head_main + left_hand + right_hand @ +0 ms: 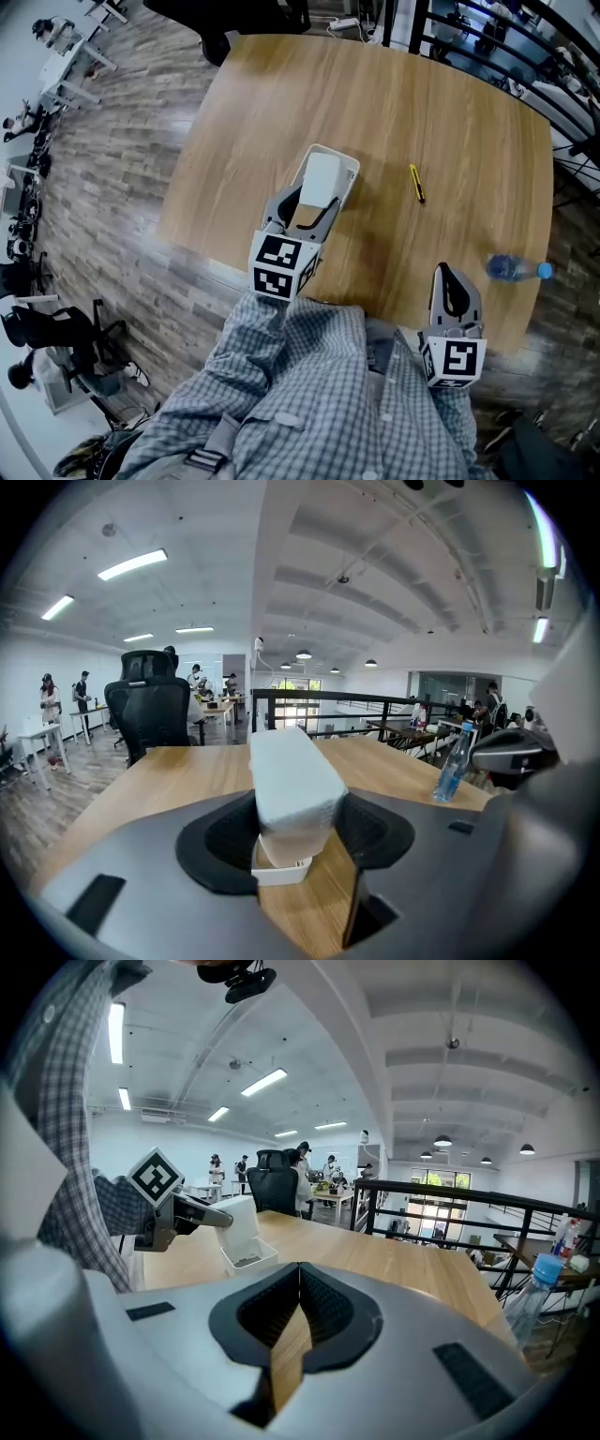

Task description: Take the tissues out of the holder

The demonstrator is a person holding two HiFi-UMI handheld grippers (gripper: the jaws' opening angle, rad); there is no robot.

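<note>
A white block of tissues stands up out of the white holder near the middle of the wooden table. My left gripper is shut on the block from both sides. In the left gripper view the tissues fill the gap between the black pads, and the holder shows just under their lower end. In the right gripper view the tissues rise above the holder. My right gripper hovers over the table's near right part, shut with nothing in it.
A yellow pen lies on the table right of the holder. A blue-capped water bottle lies near the right edge. A black office chair stands at the far end, and a black railing runs beyond the table.
</note>
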